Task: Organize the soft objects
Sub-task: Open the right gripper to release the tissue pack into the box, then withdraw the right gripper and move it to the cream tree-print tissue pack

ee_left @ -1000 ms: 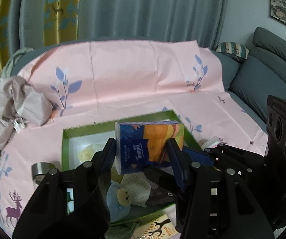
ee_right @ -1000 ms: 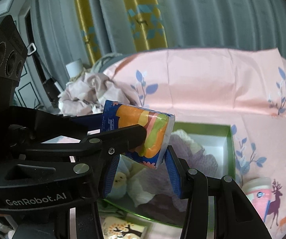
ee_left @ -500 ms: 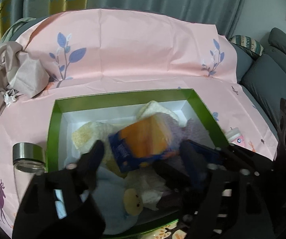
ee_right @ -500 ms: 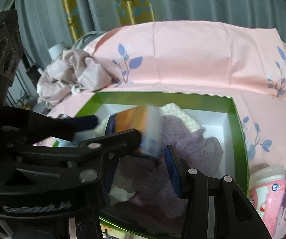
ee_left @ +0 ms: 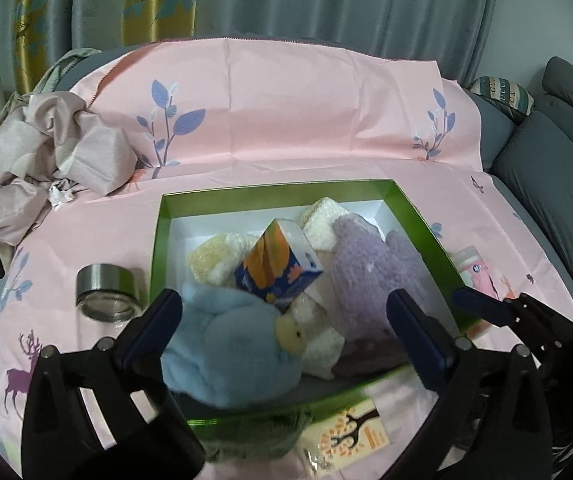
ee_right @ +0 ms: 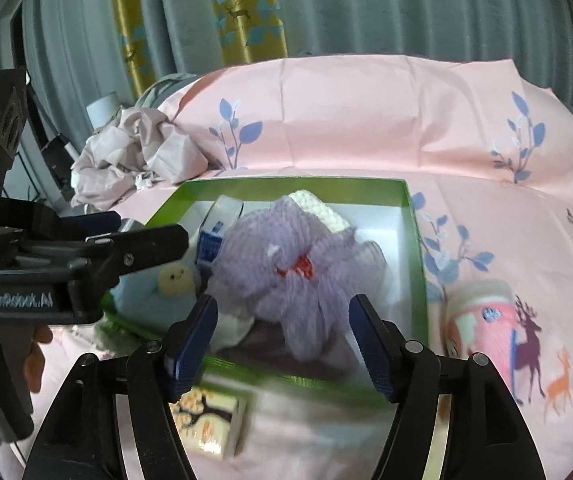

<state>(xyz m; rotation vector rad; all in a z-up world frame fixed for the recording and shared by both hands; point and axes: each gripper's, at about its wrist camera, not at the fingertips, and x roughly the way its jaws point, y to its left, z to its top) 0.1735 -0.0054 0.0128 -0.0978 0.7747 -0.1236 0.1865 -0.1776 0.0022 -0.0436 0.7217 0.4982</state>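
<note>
1. We hold the left gripper (ee_left: 284, 322) with its jaws spread wide and nothing between them, poised over the near half of the green box (ee_left: 157, 248).
2. We hold the right gripper (ee_right: 282, 338) with its jaws likewise wide and unloaded, at the near edge of the same box.
3. The tissue pack (ee_left: 278, 266), blue and orange, lies tilted inside the box on top of the soft items, roughly at the box centre in the left wrist view.
4. The blue plush toy (ee_left: 230, 344) occupies the box at 7 o'clock from the tissue pack, touching it.
5. The purple knitted item (ee_left: 370, 280) lies at 3 o'clock from the tissue pack; in the right wrist view it (ee_right: 294, 264) fills the space just beyond our right fingers.
6. A cream knitted item (ee_left: 322, 220) sits at 1 o'clock from the pack, against the far wall.
7. A glass jar (ee_left: 106, 292) with a metal rim stands outside the box at 9 o'clock.
8. A pink cup (ee_right: 482, 320) lies outside the box at 3 o'clock.
9. A tree-printed packet (ee_left: 346, 440) lies at 6 o'clock, just outside the near wall.
10. Everything rests on the pink sheet (ee_left: 286, 112).
</note>
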